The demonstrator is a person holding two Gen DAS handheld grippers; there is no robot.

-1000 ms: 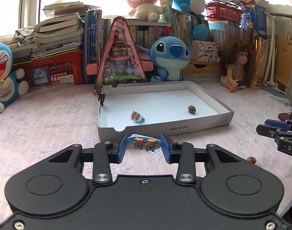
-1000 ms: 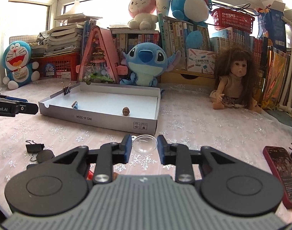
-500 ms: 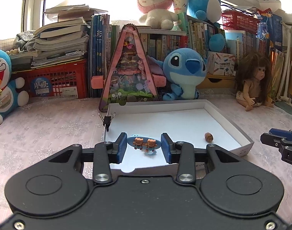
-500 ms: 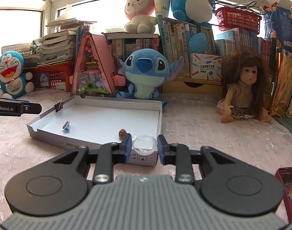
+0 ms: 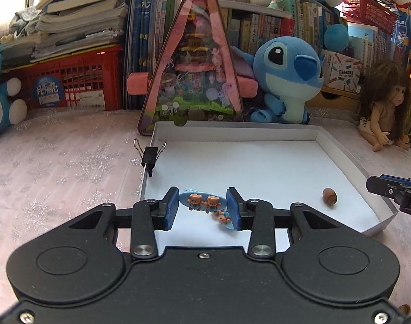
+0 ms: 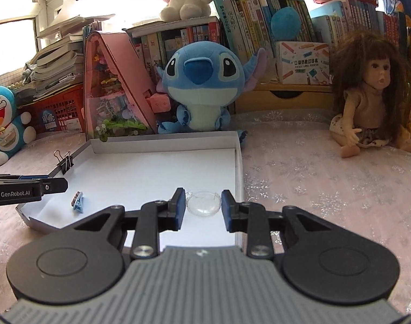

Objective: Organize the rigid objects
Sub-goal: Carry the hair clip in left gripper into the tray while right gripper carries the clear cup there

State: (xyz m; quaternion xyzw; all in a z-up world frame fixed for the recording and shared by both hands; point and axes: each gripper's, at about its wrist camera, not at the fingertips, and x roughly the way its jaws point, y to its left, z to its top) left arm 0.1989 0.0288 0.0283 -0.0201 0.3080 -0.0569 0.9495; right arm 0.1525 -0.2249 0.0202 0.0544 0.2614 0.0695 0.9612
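The second hair clip is partly hidden behind the left gripper's right finger. The right gripper's body is cut off by the picture's edge. The brown bead at the bottom corner is half hidden.

Two bear hair clips, one acorn, one binder clip, one clear dome, one white box.

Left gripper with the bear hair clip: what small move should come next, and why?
Probably lower it a little and open the jaws. The left gripper is shut on the blue bear hair clip, which already hangs over the floor of the white box, above a similar clip lying there. The right gripper likewise holds a clear dome over the box.
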